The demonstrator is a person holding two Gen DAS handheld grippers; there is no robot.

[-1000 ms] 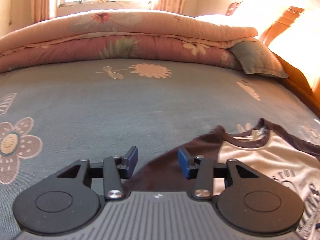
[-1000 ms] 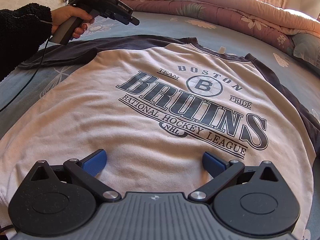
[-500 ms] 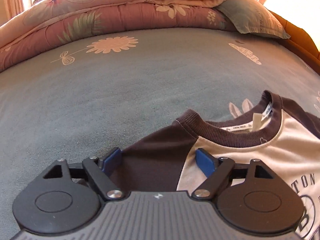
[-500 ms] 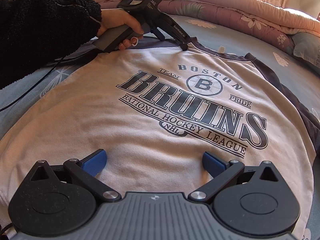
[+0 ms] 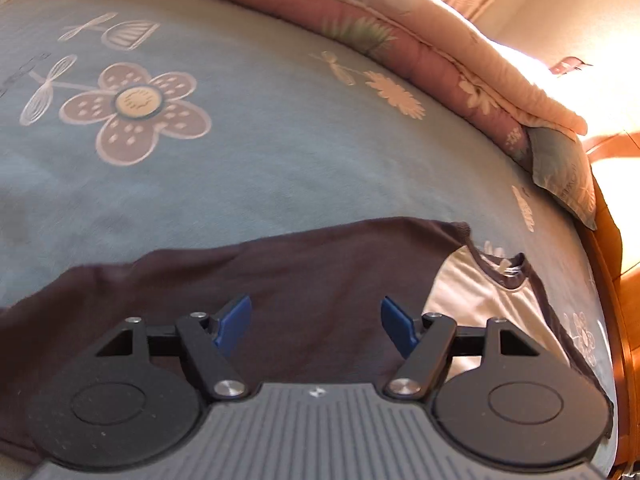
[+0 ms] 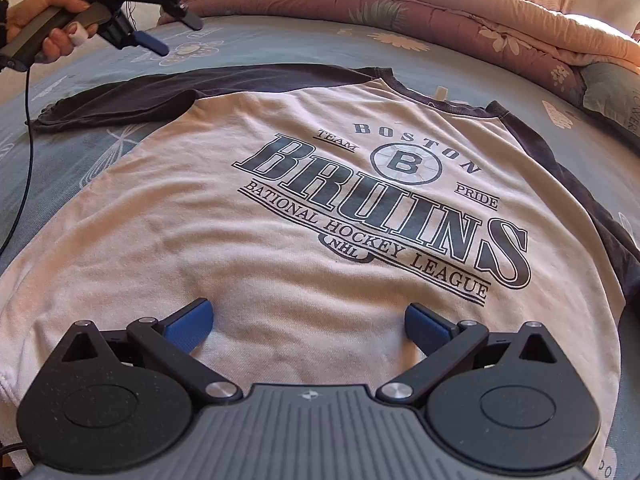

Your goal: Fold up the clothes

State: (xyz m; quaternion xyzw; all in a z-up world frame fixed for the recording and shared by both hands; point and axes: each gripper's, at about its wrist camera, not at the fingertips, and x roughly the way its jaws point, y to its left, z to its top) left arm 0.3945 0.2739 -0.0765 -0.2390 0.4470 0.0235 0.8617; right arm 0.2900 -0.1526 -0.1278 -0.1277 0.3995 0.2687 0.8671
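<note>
A white sweatshirt [image 6: 320, 200] with dark sleeves and a Boston Bruins print lies flat, face up, on the bed. My right gripper [image 6: 308, 320] stands open low over its hem, with only flat cloth under the pads. A hand holds my left gripper [image 6: 176, 34] in the air at the far left, past the outstretched dark left sleeve [image 6: 132, 96]. In the left wrist view that gripper [image 5: 316, 324] looks down on the dark sleeve [image 5: 320, 264]. Its jaws are opening and nothing is gripped between them. The collar [image 5: 508, 268] shows to the right.
A blue flowered sheet [image 5: 280, 140] covers the bed. A folded pink quilt [image 6: 400, 4] and a pillow [image 6: 612, 88] lie along the far side. A wooden bed frame [image 5: 616, 320] runs along the right. A black cable [image 6: 28, 128] hangs at the left.
The left gripper went from the sleeve to the collar, then swung back out left over the sleeve and rolled. Its jaws stand wider than before. The right gripper has not moved.
</note>
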